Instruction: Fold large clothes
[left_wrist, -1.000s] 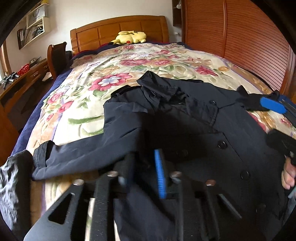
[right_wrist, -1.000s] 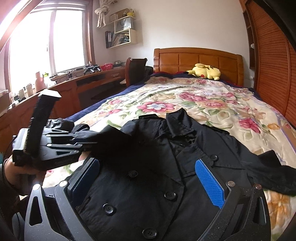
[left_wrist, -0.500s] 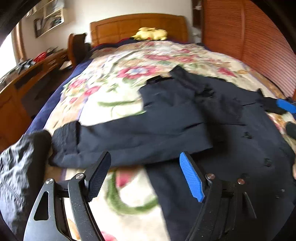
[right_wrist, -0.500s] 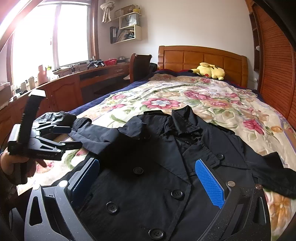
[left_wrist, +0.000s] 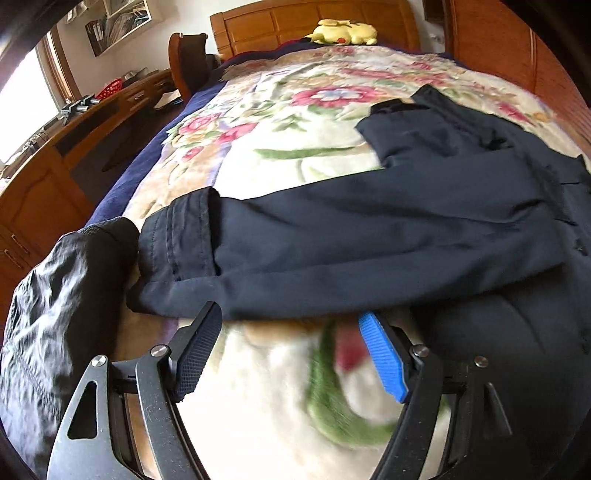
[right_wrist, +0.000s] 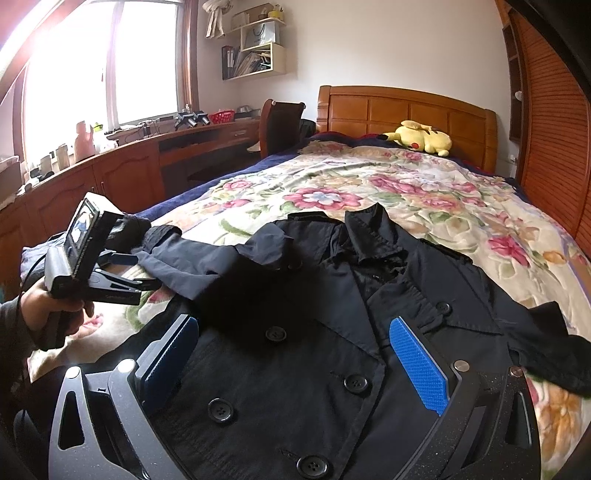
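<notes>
On the floral bedspread (right_wrist: 424, 184): one dark double-breasted coat (right_wrist: 332, 332), front up, sleeve (left_wrist: 351, 251) stretched sideways. Left gripper (left_wrist: 291, 354): jaws spread, just opened, empty, beside sleeve edge. Right gripper (right_wrist: 295, 362): jaws wide, empty, over the buttons.

Daylight pours in from the window (right_wrist: 99, 62), which is blown out to white with a pink flare at its upper-left corner. Away from the window the room is evenly lit and sharp. The black coat (right_wrist: 332, 332) swallows detail in its folds. In the left wrist view the bedspread (left_wrist: 280, 387) nearest the lens is smeared by motion blur. Both views bend strongly and darken at the corners.
</notes>
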